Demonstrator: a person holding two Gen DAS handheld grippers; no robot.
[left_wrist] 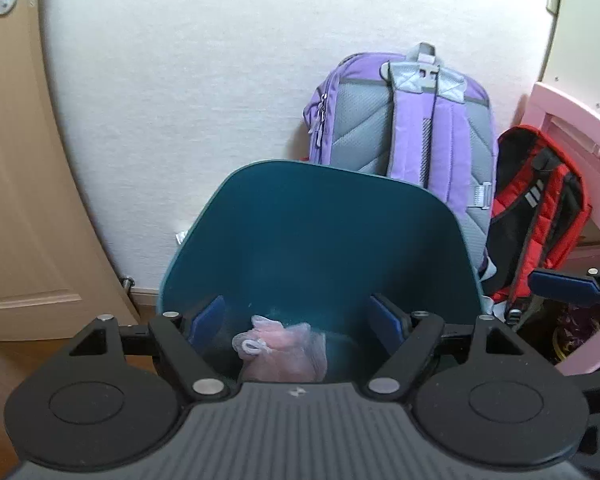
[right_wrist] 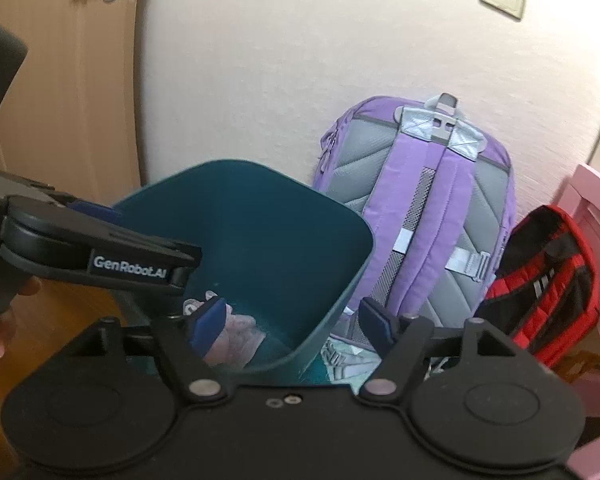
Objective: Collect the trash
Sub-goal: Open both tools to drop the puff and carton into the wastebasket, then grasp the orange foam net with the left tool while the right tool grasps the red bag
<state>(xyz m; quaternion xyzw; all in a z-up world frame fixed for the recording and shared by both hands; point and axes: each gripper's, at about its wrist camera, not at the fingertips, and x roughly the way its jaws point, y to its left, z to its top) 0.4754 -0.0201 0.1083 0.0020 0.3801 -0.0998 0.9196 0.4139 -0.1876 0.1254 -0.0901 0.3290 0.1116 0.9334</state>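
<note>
A teal waste bin [left_wrist: 320, 232] stands on the floor against the wall, its mouth facing me. Inside it lies a crumpled pink plastic bag [left_wrist: 280, 352] with a white knot. My left gripper [left_wrist: 298, 318] hangs open over the bin's mouth, and the bag sits below its blue pads, untouched. In the right wrist view, my right gripper [right_wrist: 292, 322] is open too. One finger is over the inside of the bin [right_wrist: 260, 232] near the bag [right_wrist: 240, 332], and the other is outside the bin's right wall. The left gripper [right_wrist: 100, 248] shows at that view's left edge, held by a hand.
A purple and grey backpack [left_wrist: 404, 120] leans on the white wall behind the bin. A red and black backpack [left_wrist: 540, 216] sits to its right under pink furniture [left_wrist: 580, 120]. A wooden door [left_wrist: 16, 160] stands at the left, and the floor is wood.
</note>
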